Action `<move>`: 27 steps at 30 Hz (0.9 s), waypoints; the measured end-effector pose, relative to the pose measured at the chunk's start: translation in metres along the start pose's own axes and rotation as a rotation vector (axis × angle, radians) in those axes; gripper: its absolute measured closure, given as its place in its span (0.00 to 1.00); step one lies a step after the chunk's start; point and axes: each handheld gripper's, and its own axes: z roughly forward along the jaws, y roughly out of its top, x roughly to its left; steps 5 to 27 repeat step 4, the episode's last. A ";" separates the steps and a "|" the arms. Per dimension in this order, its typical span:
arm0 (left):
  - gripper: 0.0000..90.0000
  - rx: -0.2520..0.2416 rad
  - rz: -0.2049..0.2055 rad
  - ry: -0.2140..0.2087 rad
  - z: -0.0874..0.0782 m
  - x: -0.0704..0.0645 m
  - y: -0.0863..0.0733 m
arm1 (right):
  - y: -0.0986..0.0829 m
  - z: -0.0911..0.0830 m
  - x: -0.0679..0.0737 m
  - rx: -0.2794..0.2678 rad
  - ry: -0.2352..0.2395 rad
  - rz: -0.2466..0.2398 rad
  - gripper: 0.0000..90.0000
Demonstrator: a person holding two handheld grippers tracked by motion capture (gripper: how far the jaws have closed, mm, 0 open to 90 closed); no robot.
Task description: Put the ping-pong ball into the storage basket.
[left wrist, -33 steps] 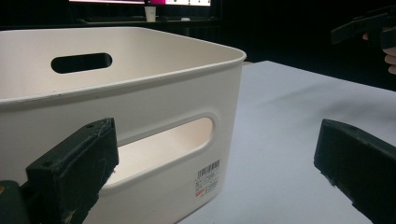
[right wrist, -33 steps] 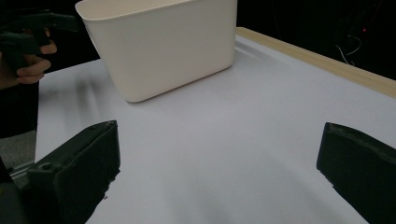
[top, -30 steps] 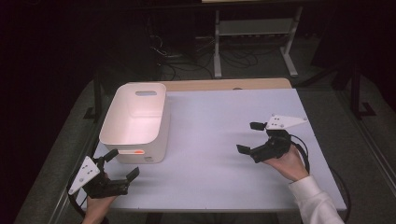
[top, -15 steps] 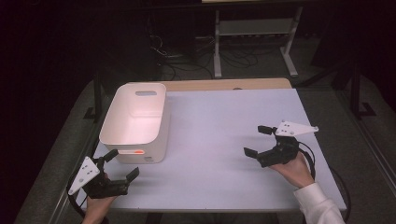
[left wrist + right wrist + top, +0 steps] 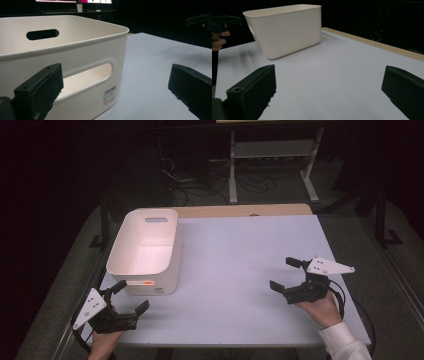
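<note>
A white plastic bin [image 5: 145, 247] with handle slots stands on the left of the white table [image 5: 240, 255]; nothing shows inside it. My left gripper [image 5: 131, 297] is open just in front of the bin's near end, close to the table's front left corner. In the left gripper view the bin [image 5: 62, 57] looms between the wide-spread jaws, its barcode label [image 5: 109, 95] low on the near wall. My right gripper [image 5: 286, 276] is open over the right side of the table, its jaws pointing left toward the bin [image 5: 284, 27], with nothing between them.
A wooden strip [image 5: 240, 210] runs along the table's far edge. Beyond it, in the dark, stand a metal table frame [image 5: 272, 162] and cables on the floor. The table's front edge lies just under both hands.
My right gripper has moved right and toward the front edge of the table, staying open. The left gripper and the bin have not moved.
</note>
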 end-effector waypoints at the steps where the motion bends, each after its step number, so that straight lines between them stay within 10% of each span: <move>1: 0.00 -0.008 -0.011 0.000 0.000 -0.001 0.000 | -0.001 -0.001 0.000 -0.011 -0.010 -0.001 0.00; 27: 0.00 -0.010 -0.020 -0.002 -0.001 -0.002 0.000 | -0.004 -0.003 0.000 -0.025 -0.025 -0.003 0.00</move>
